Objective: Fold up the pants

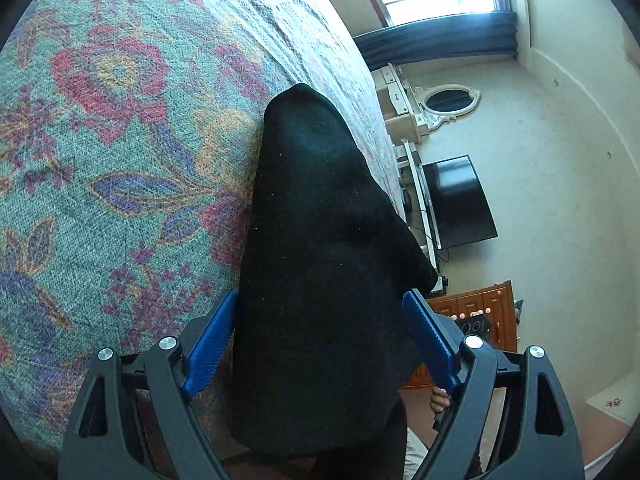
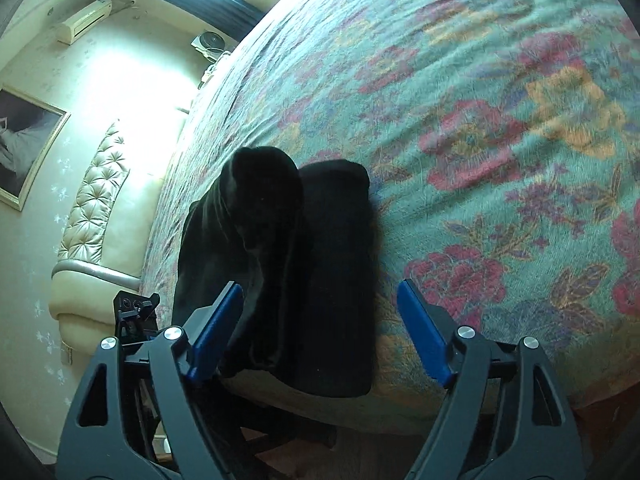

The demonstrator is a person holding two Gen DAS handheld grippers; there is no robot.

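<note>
Spread across the bed, a woven floral bedspread in teal, red and purple [image 2: 480, 128] carries the black folded pants [image 2: 320, 260] near its edge, one bunched layer lying over a flatter one. Both grippers stand wide apart and grip nothing: the left gripper [image 1: 320, 344] has the dark cloth between its blue pads [image 1: 210, 346], and the right gripper [image 2: 318, 332] hovers over the pants' near end.

Bed [image 2: 460, 128] with floral cover; black pants [image 2: 304, 264] folded near its edge.
</note>
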